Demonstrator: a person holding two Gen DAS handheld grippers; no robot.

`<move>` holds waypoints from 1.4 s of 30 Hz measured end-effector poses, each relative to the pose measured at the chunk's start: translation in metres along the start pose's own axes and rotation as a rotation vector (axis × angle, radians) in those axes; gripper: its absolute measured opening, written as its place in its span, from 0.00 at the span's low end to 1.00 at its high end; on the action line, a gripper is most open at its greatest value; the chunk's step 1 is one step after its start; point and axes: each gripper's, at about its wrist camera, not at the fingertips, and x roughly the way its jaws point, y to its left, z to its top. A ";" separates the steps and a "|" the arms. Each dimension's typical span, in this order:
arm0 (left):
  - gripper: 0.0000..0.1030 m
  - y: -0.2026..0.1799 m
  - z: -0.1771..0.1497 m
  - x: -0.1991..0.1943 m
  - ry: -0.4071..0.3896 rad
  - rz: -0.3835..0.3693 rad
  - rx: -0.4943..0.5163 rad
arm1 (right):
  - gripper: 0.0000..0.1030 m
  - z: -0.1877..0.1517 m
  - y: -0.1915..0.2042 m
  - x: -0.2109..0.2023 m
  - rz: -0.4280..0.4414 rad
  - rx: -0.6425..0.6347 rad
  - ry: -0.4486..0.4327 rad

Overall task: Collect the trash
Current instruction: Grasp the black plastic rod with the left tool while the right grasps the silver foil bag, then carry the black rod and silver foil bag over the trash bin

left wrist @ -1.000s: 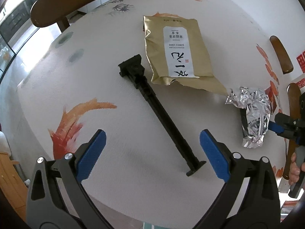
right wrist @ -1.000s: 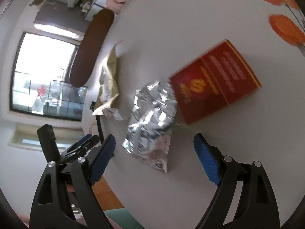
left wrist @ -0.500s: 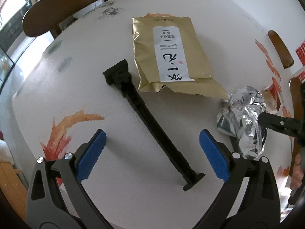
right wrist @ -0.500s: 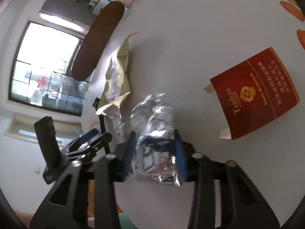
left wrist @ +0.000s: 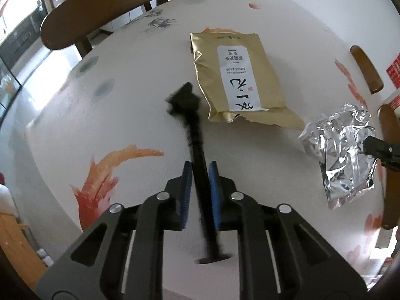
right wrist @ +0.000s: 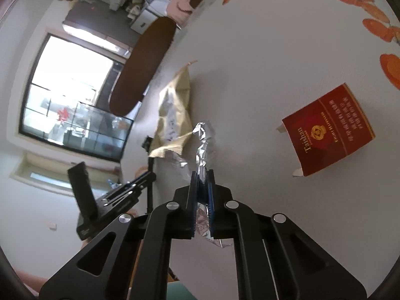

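Two pieces of trash are already pinched, but nothing has been put away yet, and no bin can be seen. It looks like an early part of the job.

The left gripper (left wrist: 200,190) is closing, and the thin black stick (left wrist: 193,135) is squeezed between its blue pads. The stick looks blurry, and it cannot be told whether it is off the table (left wrist: 125,105) yet. It is near the middle of the table.

The right gripper (right wrist: 201,195) is pressed almost together, and the crinkled silver foil bag (right wrist: 203,147) is pinched flat between its pads. The bag is held near the table's right edge.

Two things are left lying on the table: the gold packet (left wrist: 240,82), in the middle just beside the stick's far end, and the red box (right wrist: 330,130), well apart from the foil bag.
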 end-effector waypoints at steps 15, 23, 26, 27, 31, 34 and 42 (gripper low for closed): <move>0.09 -0.019 -0.005 -0.052 -0.067 -0.106 -0.008 | 0.07 -0.020 0.001 -0.061 0.085 0.009 -0.127; 0.09 -0.040 -0.017 -0.093 -0.118 -0.160 -0.004 | 0.07 -0.032 0.001 -0.101 0.125 -0.008 -0.187; 0.09 -0.056 -0.020 -0.111 -0.147 -0.183 0.026 | 0.07 -0.035 0.000 -0.117 0.137 -0.018 -0.216; 0.09 -0.063 -0.021 -0.115 -0.154 -0.192 0.035 | 0.07 -0.037 -0.002 -0.126 0.141 -0.020 -0.232; 0.09 -0.098 -0.023 -0.129 -0.174 -0.221 0.105 | 0.07 -0.049 -0.012 -0.164 0.141 -0.020 -0.301; 0.09 -0.138 -0.024 -0.135 -0.175 -0.261 0.186 | 0.07 -0.063 -0.027 -0.199 0.130 0.000 -0.374; 0.09 -0.257 -0.042 -0.145 -0.164 -0.388 0.441 | 0.07 -0.135 -0.084 -0.316 0.042 0.101 -0.607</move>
